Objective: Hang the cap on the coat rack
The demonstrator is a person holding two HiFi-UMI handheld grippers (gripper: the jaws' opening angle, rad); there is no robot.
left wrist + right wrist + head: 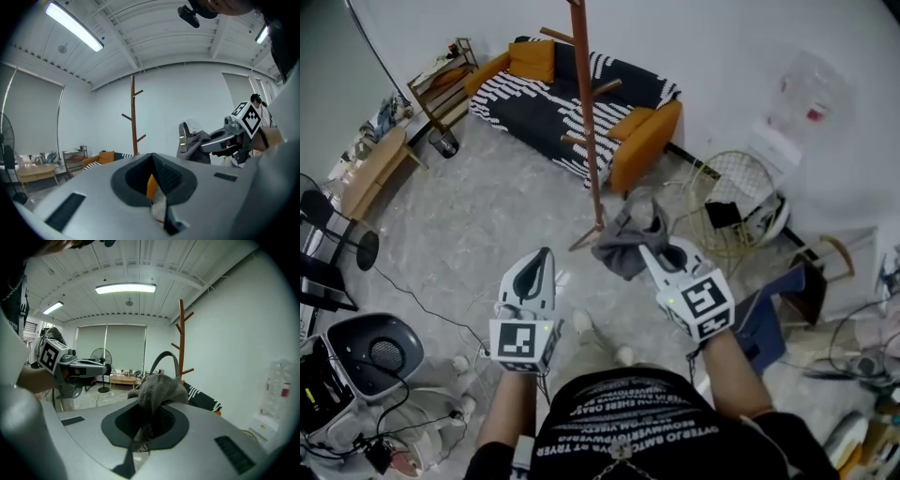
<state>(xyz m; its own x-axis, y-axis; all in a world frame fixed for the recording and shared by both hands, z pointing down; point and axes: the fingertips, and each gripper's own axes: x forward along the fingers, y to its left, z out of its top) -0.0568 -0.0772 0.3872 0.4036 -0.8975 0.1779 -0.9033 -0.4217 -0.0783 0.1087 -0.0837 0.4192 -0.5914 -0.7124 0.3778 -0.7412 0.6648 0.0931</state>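
The grey cap (628,239) hangs from my right gripper (649,251), which is shut on its fabric; in the right gripper view the cap (157,387) bunches up out of the closed jaws with its strap looping above. The brown wooden coat rack (586,103) stands just beyond the cap, its pegs bare. It also shows as the coat rack (181,338) ahead and to the right. My left gripper (544,255) is held level to the left of the cap, shut with nothing in it. From the left gripper view the coat rack (133,117) stands ahead and the cap (193,145) is at the right.
An orange and black striped sofa (581,94) stands behind the rack. A wire basket (736,202) and a water dispenser (797,103) are at the right. A low wooden table (375,169) and a fan (380,352) are at the left, with cables on the floor.
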